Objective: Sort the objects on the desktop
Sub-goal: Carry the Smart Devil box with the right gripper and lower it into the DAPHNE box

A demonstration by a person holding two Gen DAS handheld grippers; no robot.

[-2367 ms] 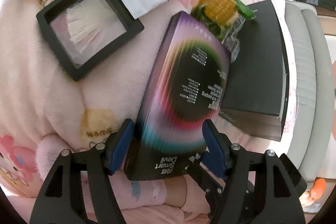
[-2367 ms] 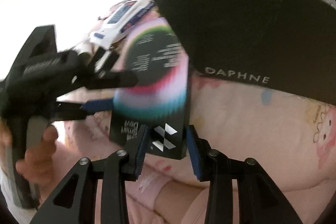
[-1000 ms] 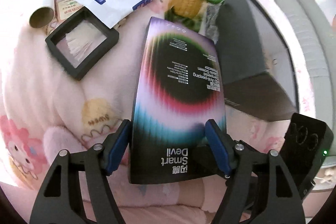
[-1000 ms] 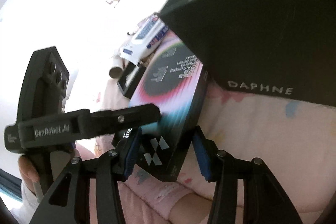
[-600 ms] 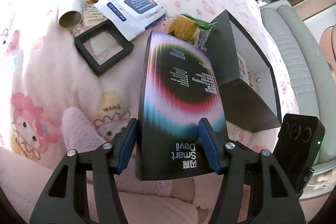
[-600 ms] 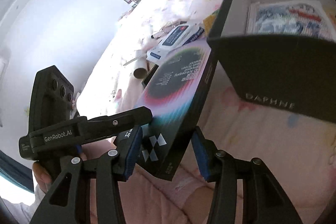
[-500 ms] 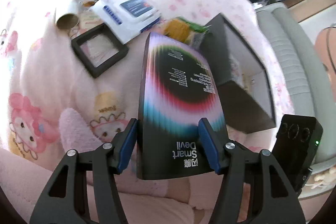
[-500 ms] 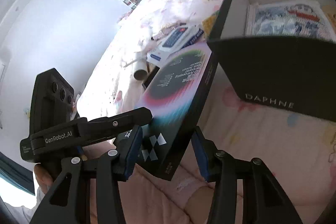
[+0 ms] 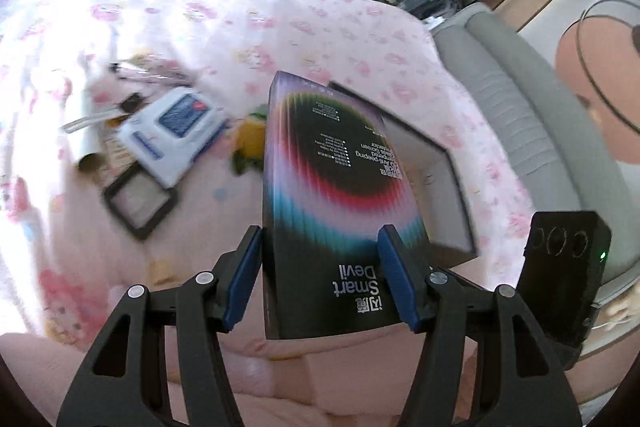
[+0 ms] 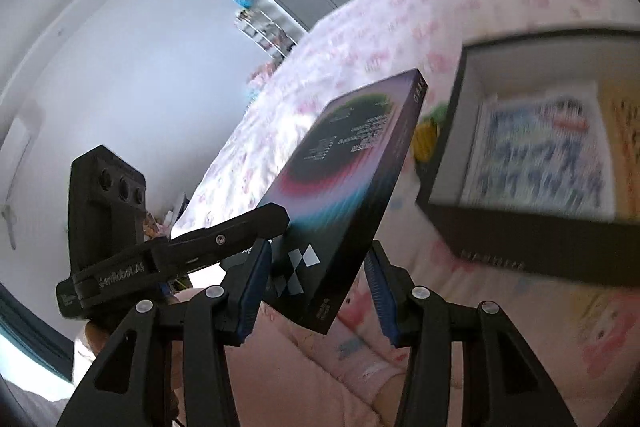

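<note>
The dark "Smart Devil" box (image 9: 340, 187) with rainbow rings hangs tilted above the pink bed. My left gripper (image 9: 320, 279) is shut on its two long sides near the printed end. From the right wrist view the same box (image 10: 344, 179) rises to the upper right, with a left finger (image 10: 224, 239) pressed on its edge. My right gripper (image 10: 316, 291) is open around the box's near corner, and a small gap shows at its right pad. An open black storage box (image 9: 452, 167) lies behind and to the right; its wall (image 10: 520, 243) encloses a blurred printed item (image 10: 536, 155).
On the blanket to the left lie a wet-wipes pack (image 9: 176, 127), a toy corn cob (image 9: 248, 143), a black square frame case (image 9: 140, 203) and a cardboard tube (image 9: 86, 147). A grey padded headboard (image 9: 520, 99) borders the bed on the right.
The Smart Devil box has risen well off the blanket in my left gripper. My right gripper's fingers stood closer together 2.4 s ago and have since spread. Both views now look from higher.
</note>
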